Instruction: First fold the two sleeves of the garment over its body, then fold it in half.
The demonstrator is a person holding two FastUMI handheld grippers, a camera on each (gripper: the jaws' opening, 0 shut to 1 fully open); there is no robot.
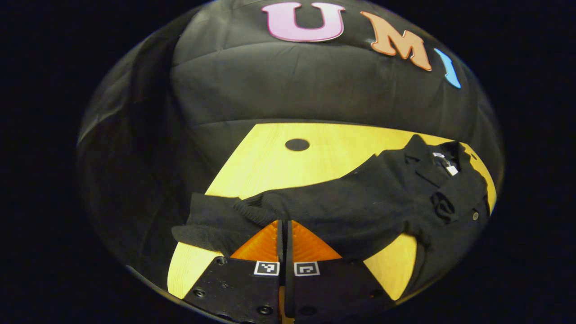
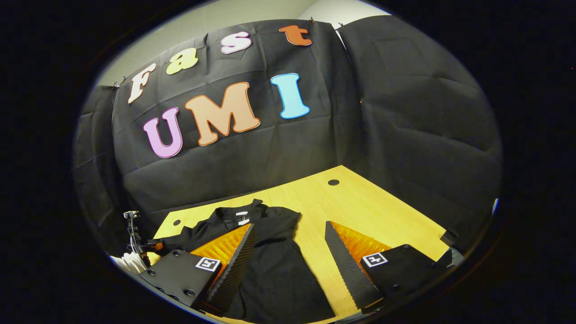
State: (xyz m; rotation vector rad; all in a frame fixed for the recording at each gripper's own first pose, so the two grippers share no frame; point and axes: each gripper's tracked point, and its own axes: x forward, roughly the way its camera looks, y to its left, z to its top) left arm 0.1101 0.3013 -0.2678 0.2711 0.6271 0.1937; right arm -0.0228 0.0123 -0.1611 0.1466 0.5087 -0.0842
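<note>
Jaws pinching knit sleeve (image 1: 225, 220), ribbed cuff, wood-grain table (image 1: 279, 166)

The left gripper (image 1: 284, 225) has its fingers closed together at a sleeve (image 1: 234, 216) of the black garment (image 1: 382, 198) lying on the yellow table (image 1: 279, 166).

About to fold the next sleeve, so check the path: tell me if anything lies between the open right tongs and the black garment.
Nothing visible does. The right tongs hang open over the black short-sleeved garment on the yellow wooden table, with only bare tabletop beside the cloth.
</note>
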